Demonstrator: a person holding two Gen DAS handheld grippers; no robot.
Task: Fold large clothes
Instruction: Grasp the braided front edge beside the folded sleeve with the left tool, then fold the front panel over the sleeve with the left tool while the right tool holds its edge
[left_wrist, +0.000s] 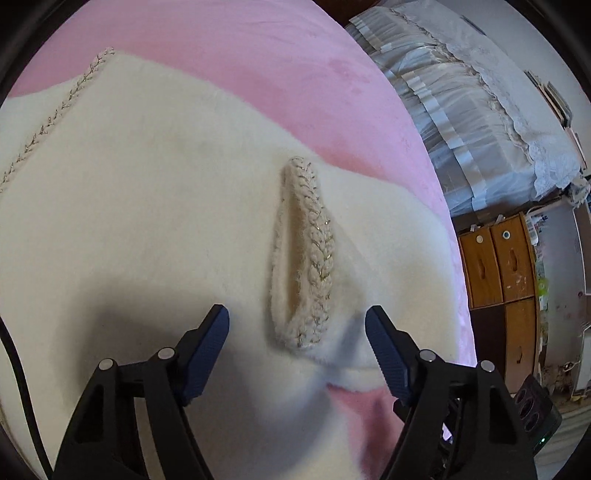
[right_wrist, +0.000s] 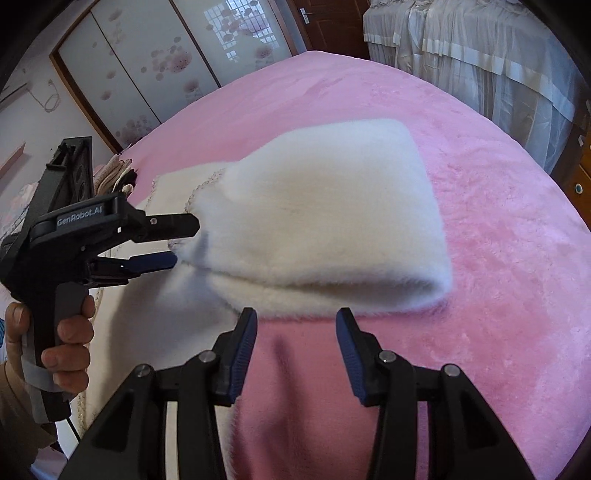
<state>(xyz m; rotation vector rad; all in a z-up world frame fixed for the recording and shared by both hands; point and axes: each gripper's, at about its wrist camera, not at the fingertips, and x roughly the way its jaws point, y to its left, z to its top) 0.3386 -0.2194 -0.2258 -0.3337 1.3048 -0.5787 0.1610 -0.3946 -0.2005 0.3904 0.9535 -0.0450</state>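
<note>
White fluffy garment (right_wrist: 325, 221), seemingly folded, on pink bedspread (right_wrist: 498, 258)

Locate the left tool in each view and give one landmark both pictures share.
Left wrist view: the left tool rises from the bottom edge, jaws open over the white fluffy garment.
Right wrist view: it enters from the left, tips at the garment's edge.
Shared landmark: the pink bedcover.

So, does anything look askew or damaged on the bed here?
Nothing damaged or spilled. The white fluffy garment lies partly folded on the pink blanket, its braided cuff gaping open, which looks normal mid-fold.
</note>
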